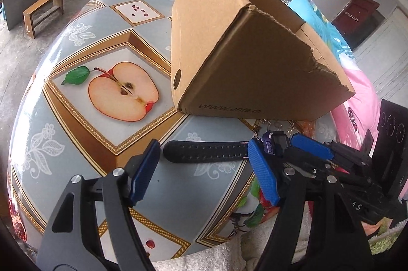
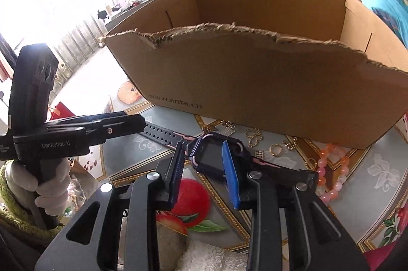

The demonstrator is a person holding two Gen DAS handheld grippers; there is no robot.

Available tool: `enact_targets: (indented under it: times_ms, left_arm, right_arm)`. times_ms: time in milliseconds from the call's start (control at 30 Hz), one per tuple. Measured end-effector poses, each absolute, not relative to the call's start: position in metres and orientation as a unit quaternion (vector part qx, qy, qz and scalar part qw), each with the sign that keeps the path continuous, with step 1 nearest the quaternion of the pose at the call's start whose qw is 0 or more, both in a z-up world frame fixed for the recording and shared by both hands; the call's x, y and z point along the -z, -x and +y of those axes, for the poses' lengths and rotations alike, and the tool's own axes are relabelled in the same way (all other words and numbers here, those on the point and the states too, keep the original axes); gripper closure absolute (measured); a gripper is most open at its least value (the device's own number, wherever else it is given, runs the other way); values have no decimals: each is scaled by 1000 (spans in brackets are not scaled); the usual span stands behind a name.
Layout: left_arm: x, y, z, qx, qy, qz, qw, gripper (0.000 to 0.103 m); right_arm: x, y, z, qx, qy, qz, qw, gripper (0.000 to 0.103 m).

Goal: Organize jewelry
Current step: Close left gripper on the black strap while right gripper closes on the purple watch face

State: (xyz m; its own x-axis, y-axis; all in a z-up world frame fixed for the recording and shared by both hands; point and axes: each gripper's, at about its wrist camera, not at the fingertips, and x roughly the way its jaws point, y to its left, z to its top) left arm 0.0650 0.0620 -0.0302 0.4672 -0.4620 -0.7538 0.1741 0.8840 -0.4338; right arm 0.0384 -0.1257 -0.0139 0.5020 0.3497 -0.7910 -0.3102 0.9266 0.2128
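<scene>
Right gripper [image 2: 205,169] fingers clamped on smartwatch [image 2: 214,153] case, on desk [image 1: 84,133] at 6 o'clock of cardboard box [image 2: 255,82]. Left gripper [image 1: 204,169] fingers apart, straddling strap [image 1: 204,151]. Only right wrist view shows pink bead bracelet [image 2: 331,169], gold ring [image 2: 275,150] at 3 o'clock of watch.

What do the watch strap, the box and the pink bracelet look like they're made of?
Watch strap: seemingly matte black rubber or silicone, with rows of punched holes.
Box: plain brown corrugated cardboard, with a ragged, fibrous torn top edge.
Pink bracelet: round pink and orange beads, glossy and slightly translucent; glass, plastic or stone, I can't tell which.
</scene>
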Motion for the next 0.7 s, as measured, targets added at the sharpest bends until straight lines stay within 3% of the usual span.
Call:
enact_targets:
  times_ms: [267,467,700]
  left_arm:
    - [28,-67,48,175,105,489,848,34]
    - [29,-69,43,174,98,493,847,26]
    - [29,-70,40,197,127,499,834,26]
  right_arm:
    - [21,-42,-127,-166,-31,470,866,70]
    - [23,-42,-127,-176,-42,465,867,64]
    - [26,-40,-142,-182,-46,462,867,64]
